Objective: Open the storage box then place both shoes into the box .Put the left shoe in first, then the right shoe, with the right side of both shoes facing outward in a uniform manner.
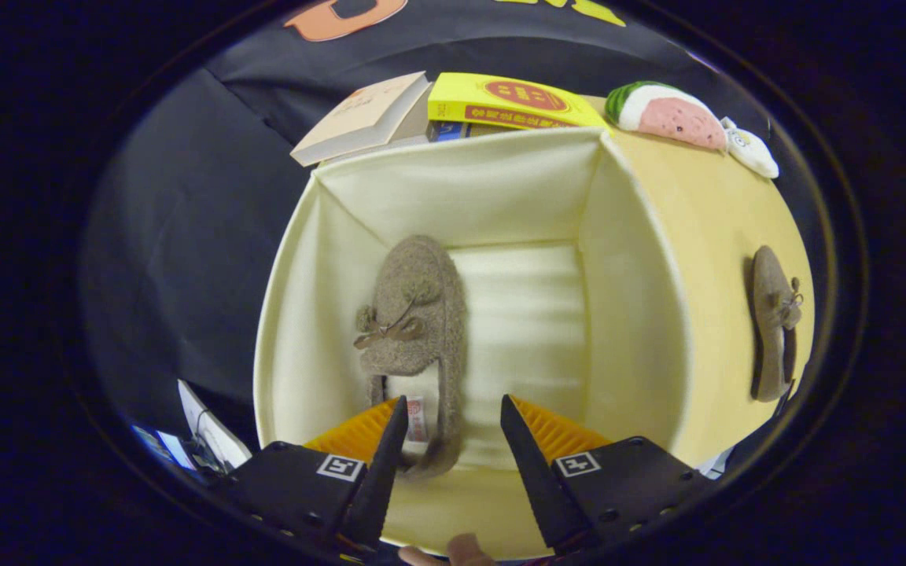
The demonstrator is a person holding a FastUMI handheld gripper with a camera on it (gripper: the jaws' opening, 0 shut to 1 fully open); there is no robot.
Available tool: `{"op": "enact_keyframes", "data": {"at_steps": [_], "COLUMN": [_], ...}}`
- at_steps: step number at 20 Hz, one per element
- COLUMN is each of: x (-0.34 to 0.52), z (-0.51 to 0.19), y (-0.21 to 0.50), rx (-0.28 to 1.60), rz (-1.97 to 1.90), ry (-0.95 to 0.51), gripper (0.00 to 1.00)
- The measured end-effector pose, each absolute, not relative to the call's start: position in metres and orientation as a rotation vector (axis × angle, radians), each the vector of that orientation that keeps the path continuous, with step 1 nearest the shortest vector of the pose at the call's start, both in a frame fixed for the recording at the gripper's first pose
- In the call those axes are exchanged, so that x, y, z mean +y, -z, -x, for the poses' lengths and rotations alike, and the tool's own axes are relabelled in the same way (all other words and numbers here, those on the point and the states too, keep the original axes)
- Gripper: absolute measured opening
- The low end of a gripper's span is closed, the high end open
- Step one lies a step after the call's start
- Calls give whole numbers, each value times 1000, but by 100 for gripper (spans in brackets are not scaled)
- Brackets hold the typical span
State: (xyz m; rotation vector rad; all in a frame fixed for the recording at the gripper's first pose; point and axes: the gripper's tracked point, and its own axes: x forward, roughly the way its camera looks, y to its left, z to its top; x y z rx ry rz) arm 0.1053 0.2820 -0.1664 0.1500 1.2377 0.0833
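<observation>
Jaws (453,428) stand wide and empty, poised over the open box (626,259), and nothing is pinched between them. The heel of a shoe (414,314) lies just under the left finger, sitting inside the box against the left-hand wall, toe pointing away, bow on top, with a small label showing at the heel opening. Whether the finger touches that heel I cannot tell. The right half of the box floor beside it is bare, a slot ready for the partner.

Beyond the box's right wall, out on the desk (705,204), lies the second shoe (771,330), well apart from the jaws, toe also pointing away. That one looks like the next job.

Handling call: these are soft, fuzzy, slipper-like shoes, surely light, and they will fold or sag if taken by the toe. The heel collar or the side rim of the opening looks the best bite, where the edge is doubled up and gives the jaws something to close on. The felt should grip well, so there is little slip risk, though the bow could snag.

Further out, past the far wall of the box, books (437,114) are stacked, and a watermelon-slice plush (669,114) rests near the desk's far corner.
</observation>
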Motion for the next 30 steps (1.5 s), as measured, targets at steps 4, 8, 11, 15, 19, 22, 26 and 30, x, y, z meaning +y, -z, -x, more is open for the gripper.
{"op": "enact_keyframes", "data": {"at_steps": [4, 8, 11, 15, 19, 22, 26, 30], "x": [268, 237, 180, 83, 5, -53, -119, -160], "z": [-85, -60, -50, -49, -51, -53, -57, -58], "y": [117, 65, 47, 60, 83, 112, 140, 166], "rx": [1204, 1148, 1115, 1115, 1136, 1154, 1179, 1219], "rz": [-103, -105, -82, -50, -114, -82, -59, -42], "ry": [-157, -226, -203, -118, -73, -21, 71, 138], "gripper": [91, 96, 96, 96, 96, 96, 96, 95]}}
